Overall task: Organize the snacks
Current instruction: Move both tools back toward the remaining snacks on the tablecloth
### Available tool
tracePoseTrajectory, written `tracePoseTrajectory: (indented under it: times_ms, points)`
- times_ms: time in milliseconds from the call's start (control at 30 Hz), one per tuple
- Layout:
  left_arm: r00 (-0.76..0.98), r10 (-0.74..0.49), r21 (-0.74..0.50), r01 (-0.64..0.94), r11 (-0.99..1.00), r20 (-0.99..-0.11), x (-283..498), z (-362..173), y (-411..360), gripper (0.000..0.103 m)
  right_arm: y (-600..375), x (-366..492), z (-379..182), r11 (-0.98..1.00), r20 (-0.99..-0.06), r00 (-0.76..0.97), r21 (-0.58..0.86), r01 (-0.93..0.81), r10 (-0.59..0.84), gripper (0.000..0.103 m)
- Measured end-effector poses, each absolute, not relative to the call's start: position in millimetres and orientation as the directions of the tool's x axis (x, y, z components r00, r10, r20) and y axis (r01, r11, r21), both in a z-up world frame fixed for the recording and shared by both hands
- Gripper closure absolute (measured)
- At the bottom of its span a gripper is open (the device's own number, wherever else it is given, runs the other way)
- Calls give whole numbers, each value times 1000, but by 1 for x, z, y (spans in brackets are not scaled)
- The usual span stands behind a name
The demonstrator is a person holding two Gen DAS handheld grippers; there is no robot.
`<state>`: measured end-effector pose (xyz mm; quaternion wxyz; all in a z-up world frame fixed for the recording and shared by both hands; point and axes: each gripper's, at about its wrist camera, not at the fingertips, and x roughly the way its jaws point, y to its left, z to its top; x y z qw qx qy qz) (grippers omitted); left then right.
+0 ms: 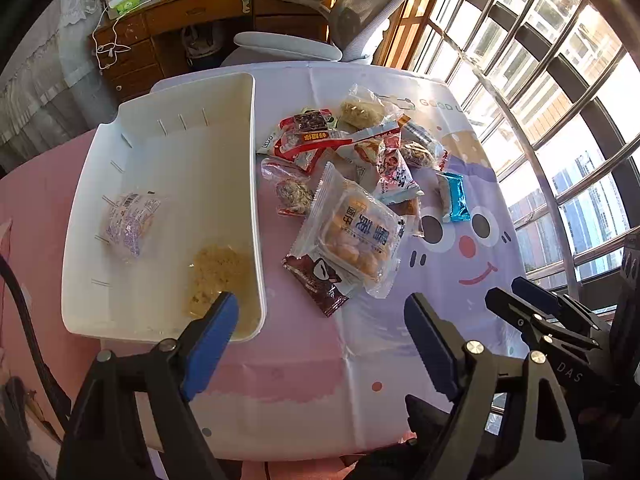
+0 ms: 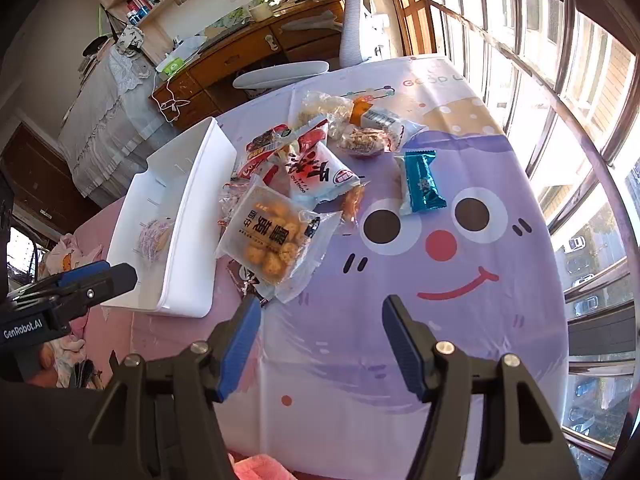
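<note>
A white bin [image 1: 168, 160] stands on the table at the left; it also shows in the right wrist view [image 2: 188, 208]. In it lie a clear purple-printed packet [image 1: 130, 224] and a crumbly yellow snack packet [image 1: 220, 276]. A pile of snack packets lies right of the bin, with a large packet of golden puffs [image 1: 352, 236] [image 2: 272, 236] in front, a brown packet [image 1: 316, 280] under it and a blue foil packet [image 1: 456, 196] [image 2: 422, 182] apart at the right. My left gripper [image 1: 320, 312] is open and empty, above the bin's near right corner. My right gripper [image 2: 320, 312] is open and empty, above the cloth near the puffs.
The table carries a pink and purple cloth with a cartoon face [image 2: 432, 240]. A grey office chair [image 1: 288, 46] and a wooden desk [image 1: 200, 12] stand behind the table. A barred window [image 2: 560, 80] runs along the right side.
</note>
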<state>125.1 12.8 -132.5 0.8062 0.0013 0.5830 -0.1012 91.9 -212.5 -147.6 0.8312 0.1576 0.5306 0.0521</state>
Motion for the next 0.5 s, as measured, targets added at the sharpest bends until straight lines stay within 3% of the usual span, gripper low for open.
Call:
tracePoseTrajectory:
  times_ms: [167,233,300,500]
  points:
    - [250,-160,-138,103,985,-955,129,-145,-6,9,-241,99,-149,952,-872,424,298,64,245,36]
    - [224,-174,-163,70,984,-959,133,-151,-13,7,-251,102,-150,954,-874,421,293,60,242,30]
    - [210,-174,-170,35,985,-962,137,-155,-18,4,-261,106,-152,958,-877,421,280,62,229,14]
    - [153,-185,-201,-100,974,-971,155,-171,-29,1,-286,123,-158,964,-886,415,258,70,207,7]
